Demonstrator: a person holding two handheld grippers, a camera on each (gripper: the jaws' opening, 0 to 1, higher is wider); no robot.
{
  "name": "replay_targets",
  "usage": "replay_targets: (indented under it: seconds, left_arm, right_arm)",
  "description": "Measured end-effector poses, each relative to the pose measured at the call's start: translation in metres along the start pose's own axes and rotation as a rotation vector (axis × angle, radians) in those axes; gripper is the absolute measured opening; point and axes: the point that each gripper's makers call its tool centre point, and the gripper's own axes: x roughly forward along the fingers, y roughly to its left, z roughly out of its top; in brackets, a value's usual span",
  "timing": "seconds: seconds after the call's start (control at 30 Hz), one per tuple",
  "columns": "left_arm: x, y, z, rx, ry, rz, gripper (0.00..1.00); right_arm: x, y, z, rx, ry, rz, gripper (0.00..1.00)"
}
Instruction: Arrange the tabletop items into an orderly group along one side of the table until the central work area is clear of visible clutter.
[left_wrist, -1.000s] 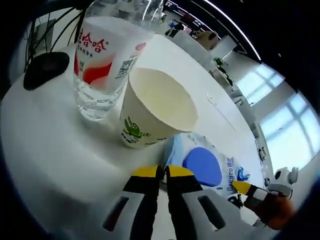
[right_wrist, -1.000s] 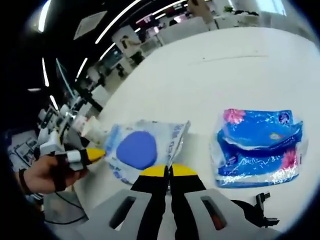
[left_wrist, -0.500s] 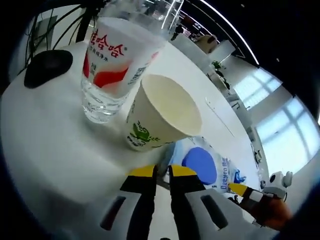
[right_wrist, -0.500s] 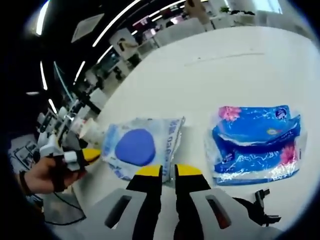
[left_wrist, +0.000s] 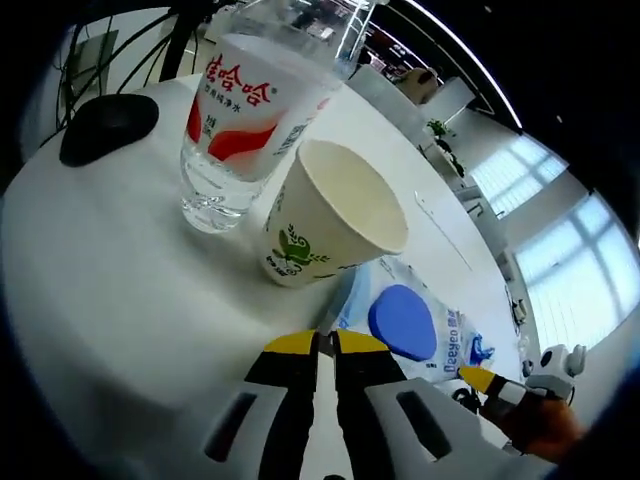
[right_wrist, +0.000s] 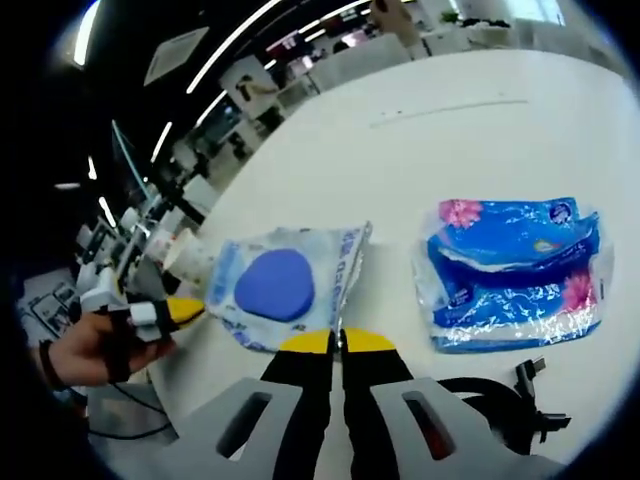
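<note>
Wipes pack (right_wrist: 283, 291), blue-lidded, lay flat on white table (right_wrist: 420, 150) beside blue tissue pack (right_wrist: 512, 272); bottle (left_wrist: 250, 120) and paper cup (left_wrist: 335, 218) stood touching beyond it. Right gripper (right_wrist: 328, 342): jaws, parted half a second earlier, had pinched the pack's near edge. Left gripper (left_wrist: 318, 343): jaws likewise closed again, at the pack's corner; whether gripping it, unclear.

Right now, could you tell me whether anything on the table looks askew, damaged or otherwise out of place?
The wet wipes pack has one corner lifted off the table, with both grippers shut on its edges. The blue tissue pack looks crumpled. The paper cup and water bottle stand upright; nothing is spilled.
</note>
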Motion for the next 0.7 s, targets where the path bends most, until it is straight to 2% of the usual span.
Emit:
replay_targets:
  seconds: [0.4,0.47,0.7]
  left_arm:
    - [0.000,0.001,0.004,-0.009,-0.003,-0.008,0.03]
    - [-0.002,0.003,0.003,-0.005,-0.004,-0.008,0.03]
    - [-0.011,0.008,-0.003,0.043,0.003,-0.013,0.06]
  right_arm:
    - [-0.018,-0.005,0.004,-0.012,-0.026,-0.008,0.03]
    - [-0.027,-0.013,0.007,-0.047,-0.049,-0.043,0.04]
    - [-0.049,-0.038,0.010,-0.032,-0.092,-0.092,0.04]
